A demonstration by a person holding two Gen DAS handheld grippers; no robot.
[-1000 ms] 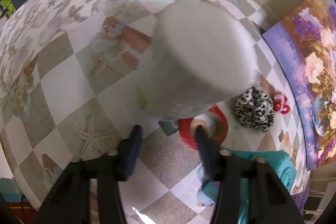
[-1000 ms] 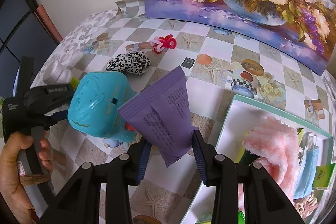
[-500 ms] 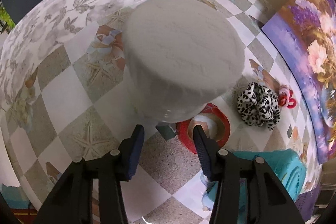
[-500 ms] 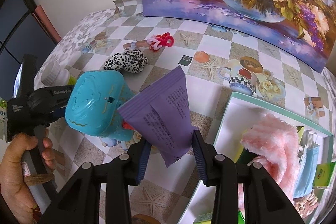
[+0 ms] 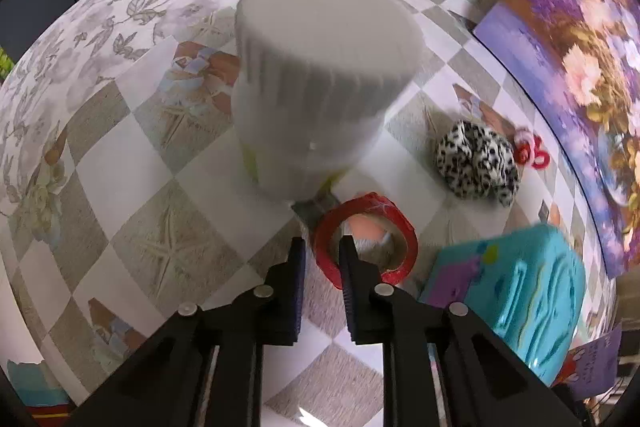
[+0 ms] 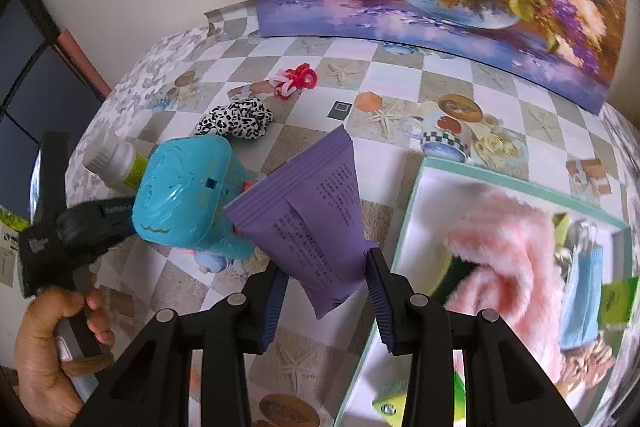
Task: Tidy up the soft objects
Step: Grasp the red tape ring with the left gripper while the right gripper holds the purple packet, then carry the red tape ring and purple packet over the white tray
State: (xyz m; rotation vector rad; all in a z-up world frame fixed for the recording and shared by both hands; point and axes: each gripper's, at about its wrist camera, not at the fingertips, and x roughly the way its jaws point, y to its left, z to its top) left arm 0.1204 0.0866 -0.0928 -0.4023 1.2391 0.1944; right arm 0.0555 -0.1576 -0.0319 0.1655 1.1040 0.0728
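right claw clamped on the purple packet, tray just to its right.
left claw nearly together, astride the red ring's rim; the packet's long axis ran up-left, away from the tray, so the right hand was nearer.

A purple sachet with printed text stands tilted, its lower end between the right claw's fingers. A leopard-print scrunchie lies bunched on the checked desk, near a red-and-pink hair tie. A pink fluffy cloth lies crumpled in the green-rimmed tray.
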